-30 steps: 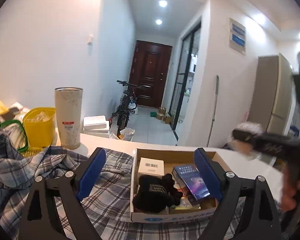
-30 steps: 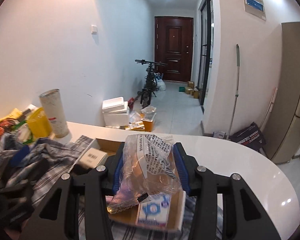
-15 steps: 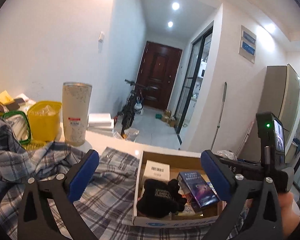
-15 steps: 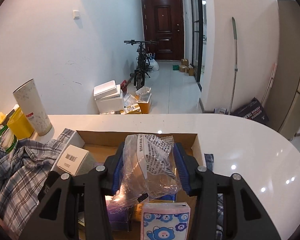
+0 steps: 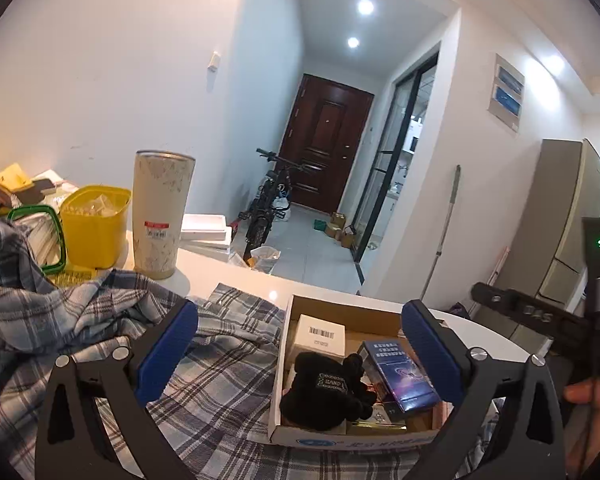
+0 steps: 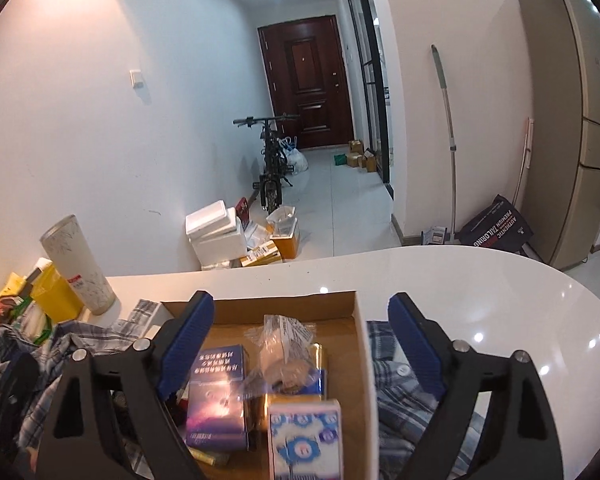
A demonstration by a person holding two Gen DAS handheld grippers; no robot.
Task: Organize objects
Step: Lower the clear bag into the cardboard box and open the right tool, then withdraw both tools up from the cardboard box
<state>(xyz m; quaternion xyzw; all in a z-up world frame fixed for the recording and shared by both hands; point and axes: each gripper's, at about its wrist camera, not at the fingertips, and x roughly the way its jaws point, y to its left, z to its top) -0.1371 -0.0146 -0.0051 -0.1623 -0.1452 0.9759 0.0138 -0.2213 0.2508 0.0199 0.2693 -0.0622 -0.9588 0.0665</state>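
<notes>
- While my right gripper [image 6: 300,344] is spreading its jaws over the cardboard box [image 6: 260,309], the clear plastic packet [image 6: 281,346] is lying loose between them, touched by neither blue pad, resting on the other items in the box.
- My left gripper [image 5: 300,354] is standing wide apart with nothing in it, hovering over the plaid shirt [image 5: 216,364] and the box's near left corner.
- I am seeing the box sitting on the shirt near the white counter's [image 6: 480,280] front edge, holding a blue carton [image 6: 219,392], a black glove [image 5: 324,392], a white barcode box [image 5: 320,336] at its far left corner, and a tissue pack [image 6: 305,436].
- A speckled tumbler [image 5: 160,216] and a yellow tub [image 5: 94,226] are standing at the counter's far left edge.
</notes>
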